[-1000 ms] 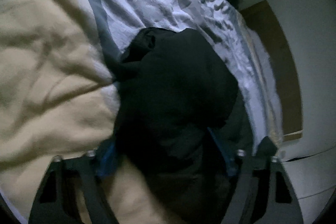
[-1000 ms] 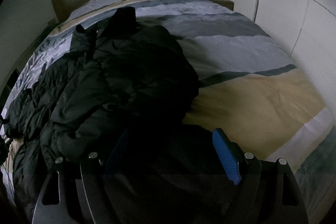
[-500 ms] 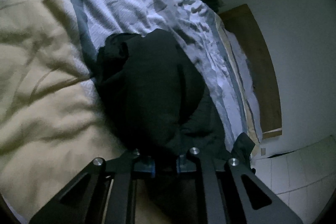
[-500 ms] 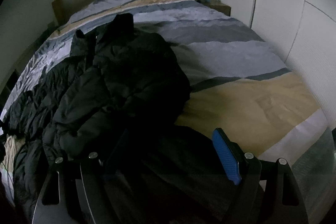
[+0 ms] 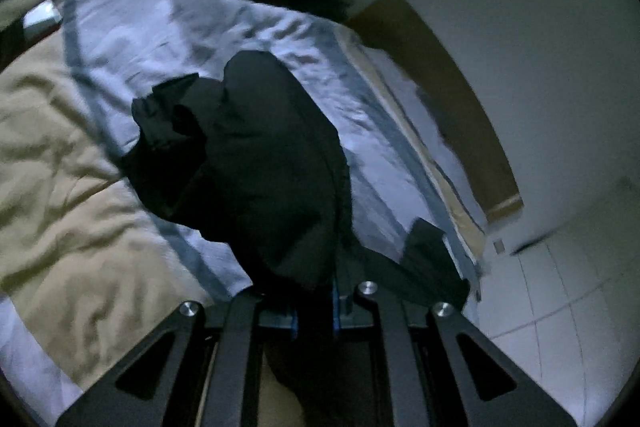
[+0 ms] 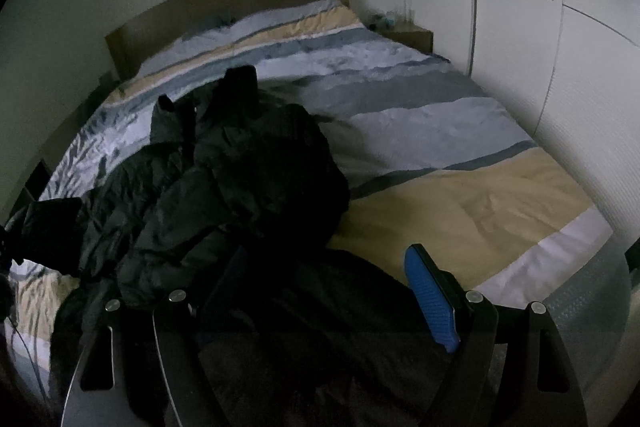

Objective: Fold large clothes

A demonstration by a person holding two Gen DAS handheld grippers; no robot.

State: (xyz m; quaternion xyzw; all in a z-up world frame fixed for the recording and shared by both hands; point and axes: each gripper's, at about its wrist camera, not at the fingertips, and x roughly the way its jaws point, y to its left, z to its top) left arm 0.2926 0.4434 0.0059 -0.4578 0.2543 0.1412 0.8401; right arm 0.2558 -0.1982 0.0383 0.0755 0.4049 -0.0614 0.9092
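A black puffy jacket [image 6: 240, 179] lies crumpled on the left half of the bed. My left gripper [image 5: 316, 311] is shut on a part of the jacket [image 5: 260, 155], which hangs lifted above the duvet in the left wrist view. In the right wrist view my right gripper [image 6: 320, 291] stands open low over the jacket's near end. Dark fabric lies between its fingers, and the blue pad [image 6: 430, 303] on the right finger is bare. Its left finger is hard to make out against the cloth.
The bed carries a striped duvet [image 6: 460, 211] in beige, white and grey, seen as well under the lifted cloth [image 5: 60, 187]. A wooden headboard [image 6: 224, 3] stands at the far end, a nightstand [image 6: 408, 35] beside it, and white wardrobe doors [image 6: 540, 27] on the right.
My left gripper has shut on the jacket fabric and risen, lifting that part off the duvet. The right gripper has lifted a little and stayed open.
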